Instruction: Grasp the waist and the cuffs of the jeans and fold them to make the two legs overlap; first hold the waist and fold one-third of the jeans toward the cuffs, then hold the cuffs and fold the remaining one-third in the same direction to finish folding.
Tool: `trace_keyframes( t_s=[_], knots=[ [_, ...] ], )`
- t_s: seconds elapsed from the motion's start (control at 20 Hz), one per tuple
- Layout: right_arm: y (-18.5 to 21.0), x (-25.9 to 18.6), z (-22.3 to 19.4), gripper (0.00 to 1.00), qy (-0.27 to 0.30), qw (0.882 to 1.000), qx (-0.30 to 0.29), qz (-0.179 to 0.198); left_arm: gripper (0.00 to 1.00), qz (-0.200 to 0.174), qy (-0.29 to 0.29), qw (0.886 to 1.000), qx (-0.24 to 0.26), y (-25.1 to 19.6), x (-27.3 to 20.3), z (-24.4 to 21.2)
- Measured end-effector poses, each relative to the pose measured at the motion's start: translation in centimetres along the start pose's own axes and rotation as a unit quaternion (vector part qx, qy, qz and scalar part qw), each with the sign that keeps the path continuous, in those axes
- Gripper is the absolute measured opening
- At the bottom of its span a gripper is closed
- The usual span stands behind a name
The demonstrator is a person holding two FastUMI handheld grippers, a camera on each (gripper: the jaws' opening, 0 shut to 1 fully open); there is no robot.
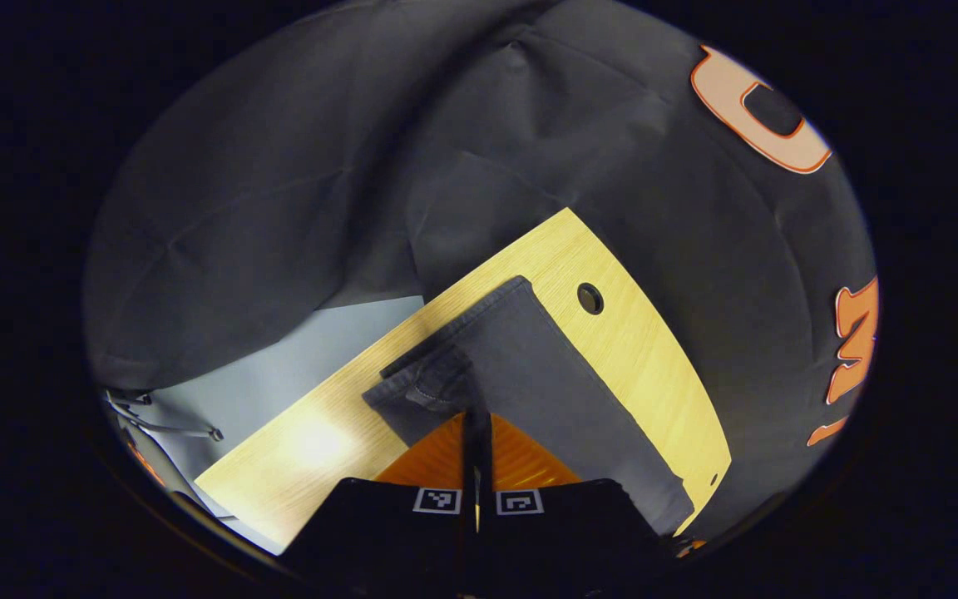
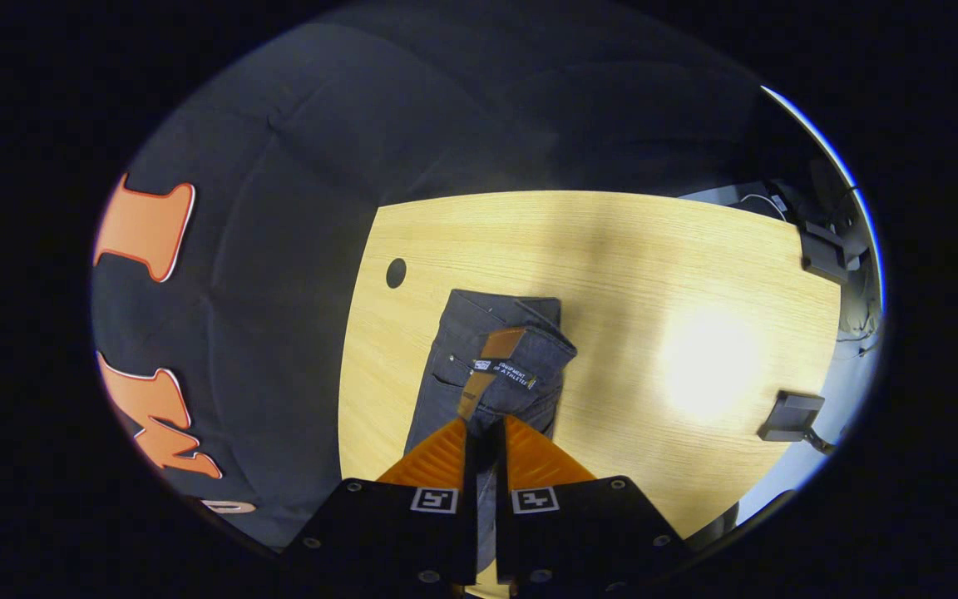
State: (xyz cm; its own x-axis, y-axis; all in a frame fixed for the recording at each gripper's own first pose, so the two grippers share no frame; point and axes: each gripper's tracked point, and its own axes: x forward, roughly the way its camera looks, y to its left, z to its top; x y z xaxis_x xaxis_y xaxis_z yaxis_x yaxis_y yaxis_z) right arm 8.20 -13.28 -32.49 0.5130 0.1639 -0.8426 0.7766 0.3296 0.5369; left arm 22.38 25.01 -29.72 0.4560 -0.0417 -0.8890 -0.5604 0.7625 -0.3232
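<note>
Dark grey jeans [image 1: 562,391] lie in a long strip on the wooden table [image 1: 645,349]. In the left gripper view my left gripper [image 1: 476,416] is shut on the raised cuff end [image 1: 425,384], which bunches just past the fingertips. In the right gripper view the waist end [image 2: 496,349] is lifted and doubled over, showing a brown patch [image 2: 502,342] and an inner label. My right gripper [image 2: 485,426] is shut on this waist fabric, and denim runs down between its two fingers. The rest of the jeans [image 2: 454,333] lies flat behind the waist.
A round cable hole [image 2: 396,272] sits in the table near the jeans, and the left gripper view shows this hole [image 1: 590,298] too. Two black devices [image 2: 791,413] [image 2: 824,245] stand off the table's right edge. Grey floor [image 1: 279,374] and cables [image 1: 163,420] lie beyond the table.
</note>
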Motion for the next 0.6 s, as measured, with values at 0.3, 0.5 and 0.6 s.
trace_keyframes(
  t_s=[0.3,0.5,0.6],
  knots=[
    [2.6,3.3,1.1,0.1,0.008,1.0,-0.002,-0.013,0.01,0.008,0.008,0.999,0.036,-2.8,2.6,3.0],
    [3.9,6.3,1.3,0.09,0.015,0.999,-0.014,-0.03,0.01,0.024,0.015,0.996,0.082,-4.7,3.7,3.8],
    [4.5,7.4,1.3,0.1,0.024,0.999,-0.01,-0.038,0.01,0.03,0.023,0.995,0.09,-4.9,3.9,3.9]
  ],
)
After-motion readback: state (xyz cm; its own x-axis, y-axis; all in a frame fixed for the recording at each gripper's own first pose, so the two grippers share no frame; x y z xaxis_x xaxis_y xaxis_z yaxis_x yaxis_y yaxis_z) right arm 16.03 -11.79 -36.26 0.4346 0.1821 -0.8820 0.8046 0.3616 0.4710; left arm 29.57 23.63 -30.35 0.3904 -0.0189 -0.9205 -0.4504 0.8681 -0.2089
